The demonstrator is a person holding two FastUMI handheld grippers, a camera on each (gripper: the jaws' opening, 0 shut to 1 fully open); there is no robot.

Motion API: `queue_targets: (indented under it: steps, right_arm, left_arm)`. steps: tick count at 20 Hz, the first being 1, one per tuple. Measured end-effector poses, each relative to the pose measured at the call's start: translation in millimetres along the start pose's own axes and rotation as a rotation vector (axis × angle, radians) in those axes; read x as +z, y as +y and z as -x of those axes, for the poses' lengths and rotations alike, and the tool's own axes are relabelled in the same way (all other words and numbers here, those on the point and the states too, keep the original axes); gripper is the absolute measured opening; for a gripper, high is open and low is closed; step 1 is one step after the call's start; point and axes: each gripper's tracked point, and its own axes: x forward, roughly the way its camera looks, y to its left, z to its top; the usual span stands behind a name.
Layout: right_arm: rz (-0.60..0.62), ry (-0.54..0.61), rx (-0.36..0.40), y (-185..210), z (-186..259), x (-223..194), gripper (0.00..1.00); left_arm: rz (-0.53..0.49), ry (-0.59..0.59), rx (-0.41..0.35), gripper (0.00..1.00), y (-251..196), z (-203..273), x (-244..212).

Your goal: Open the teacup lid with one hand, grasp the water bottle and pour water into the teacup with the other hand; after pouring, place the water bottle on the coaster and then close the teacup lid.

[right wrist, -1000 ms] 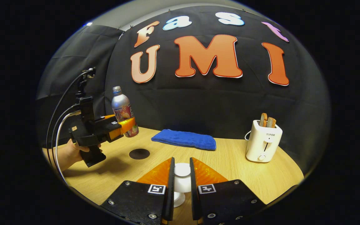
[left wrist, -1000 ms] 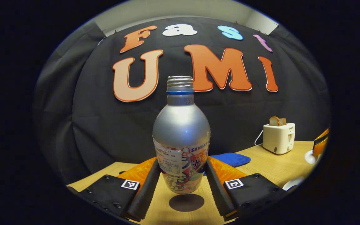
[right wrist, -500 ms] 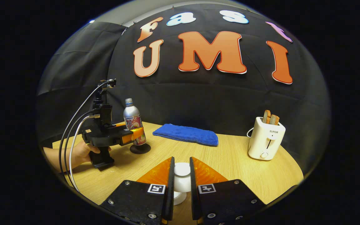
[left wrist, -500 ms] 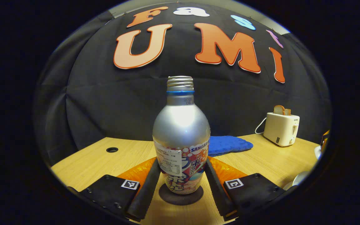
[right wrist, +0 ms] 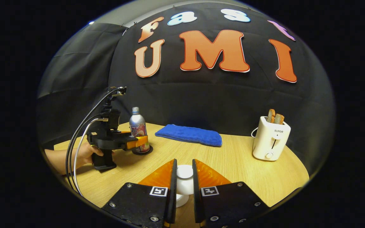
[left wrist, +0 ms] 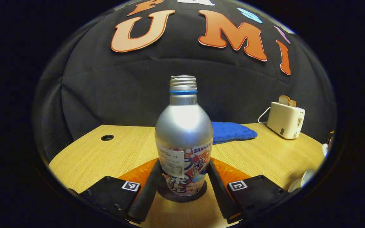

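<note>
The silver water bottle (left wrist: 183,133) with a printed label stands upright on the dark round coaster (left wrist: 201,192). My left gripper (left wrist: 183,167) is shut on its lower body, one finger on each side. In the right gripper view the same bottle (right wrist: 137,125) sits on the coaster (right wrist: 149,150), held by the left gripper (right wrist: 139,142) and a hand (right wrist: 86,155). My right gripper (right wrist: 184,167) is shut on the knob of the white teacup lid (right wrist: 184,177). The white teacup (left wrist: 301,182) shows partly at the lower right edge of the left gripper view.
A blue cloth (right wrist: 188,134) lies at the back of the wooden table (right wrist: 239,164). A white toaster (right wrist: 271,141) with bread slices stands at the back right. A small round hole (left wrist: 107,137) is in the tabletop at the left. Cables (right wrist: 74,148) trail from the left gripper.
The left gripper has come down with the bottle, from hanging above the coaster to resting on it. The right gripper has kept the lid in about the same place.
</note>
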Motion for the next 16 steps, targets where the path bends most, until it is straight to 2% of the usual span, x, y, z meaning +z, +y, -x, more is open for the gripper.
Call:
queue_targets:
  steps: [1,2,3,6,16]
  right_arm:
    - [0.005,0.006,0.006,2.1,-0.2,-2.3,0.24]
    - [0.008,0.013,0.015,4.4,-0.1,-4.4,0.23]
    - [0.011,0.019,0.022,6.8,-0.4,-7.6,0.24]
    - [0.006,0.032,0.043,14.1,-3.3,-13.1,0.24]
    - [-0.017,0.072,0.081,31.4,-11.6,-39.0,0.24]
  left_arm:
    - [-0.008,0.026,0.002,0.87,0.0,0.6,-5.7]
    - [-0.017,0.039,0.004,0.84,0.4,3.0,-7.4]
    - [-0.006,0.035,0.009,0.84,0.3,3.9,-5.5]
    - [0.006,0.025,0.002,0.98,-0.7,13.4,0.1]
    - [0.004,-0.031,-0.022,0.98,-12.2,55.8,12.9]
